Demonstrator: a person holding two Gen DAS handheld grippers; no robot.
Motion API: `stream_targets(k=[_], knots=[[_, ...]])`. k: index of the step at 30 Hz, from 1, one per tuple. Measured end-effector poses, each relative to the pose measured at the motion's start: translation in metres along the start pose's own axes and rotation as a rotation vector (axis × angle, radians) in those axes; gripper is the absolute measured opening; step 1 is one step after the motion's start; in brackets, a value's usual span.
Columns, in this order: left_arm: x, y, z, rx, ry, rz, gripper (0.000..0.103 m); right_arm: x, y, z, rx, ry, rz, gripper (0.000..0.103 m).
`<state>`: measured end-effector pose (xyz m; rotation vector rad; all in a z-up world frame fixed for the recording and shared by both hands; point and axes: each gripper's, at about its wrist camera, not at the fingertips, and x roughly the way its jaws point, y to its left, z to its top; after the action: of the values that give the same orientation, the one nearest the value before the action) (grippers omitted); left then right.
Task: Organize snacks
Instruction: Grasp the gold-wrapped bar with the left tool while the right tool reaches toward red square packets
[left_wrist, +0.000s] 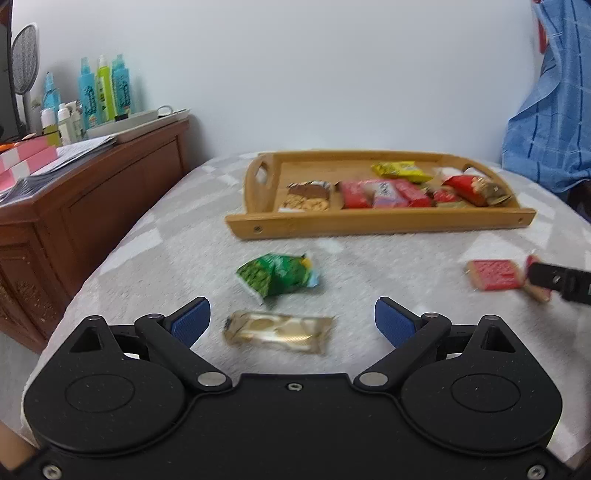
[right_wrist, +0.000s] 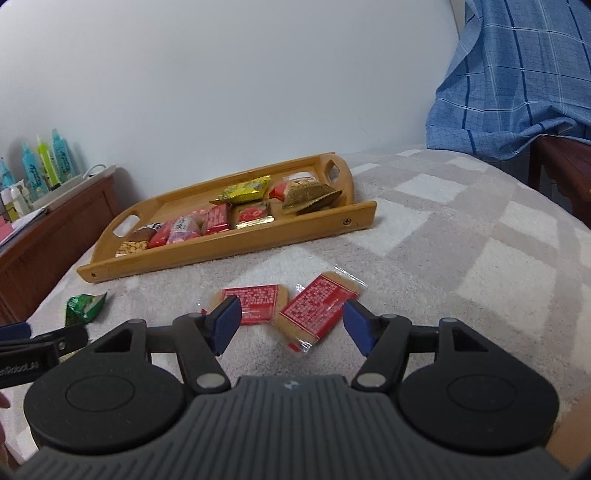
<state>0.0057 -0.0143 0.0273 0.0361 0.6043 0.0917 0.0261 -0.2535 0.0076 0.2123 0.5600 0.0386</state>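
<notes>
Picking-up step, I judge: 4 snacks lie loose on the blanket (right_wrist: 461, 229) near the tray (left_wrist: 369, 219). The left gripper (left_wrist: 291, 321), fingers spread, frames a blurred, seemingly gold bar (left_wrist: 277, 331); the right gripper (right_wrist: 291, 321), also spread, frames a red pack (right_wrist: 318, 311). Next: lower, close.

Smeared by motion in the left wrist view: gold bar (left_wrist: 277, 331), print unreadable; green packet (left_wrist: 277, 275) likewise soft. Second red biscuit (left_wrist: 536, 284) mostly hidden behind right gripper (left_wrist: 554, 282), itself cut off by the right edge. In the right wrist view, left gripper (right_wrist: 37, 347) cropped at the left edge, red biscuit (right_wrist: 246, 303) partly covered by a blue pad (right_wrist: 227, 321). Bottle labels (left_wrist: 105, 92) too small to read.
</notes>
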Motion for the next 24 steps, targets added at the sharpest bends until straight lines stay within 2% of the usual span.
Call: stream_targets(k=[7, 12, 18, 24], knots=[[0.012, 0.014, -0.007, -0.040, 0.042, 0.012, 0.096, 0.007, -0.005, 0.001, 0.042, 0.018, -0.029, 0.061], [0.022, 0.018, -0.009, -0.054, 0.071, 0.005, 0.094, 0.012, -0.008, 0.002, 0.075, 0.028, -0.028, 0.060], [0.028, 0.019, -0.010, -0.071, 0.091, -0.031, 0.082, 0.018, -0.008, 0.002, 0.079, 0.037, -0.036, 0.059], [0.026, 0.016, -0.008, -0.072, 0.083, -0.057, 0.065, 0.019, -0.003, 0.002, 0.058, 0.032, -0.047, 0.059]])
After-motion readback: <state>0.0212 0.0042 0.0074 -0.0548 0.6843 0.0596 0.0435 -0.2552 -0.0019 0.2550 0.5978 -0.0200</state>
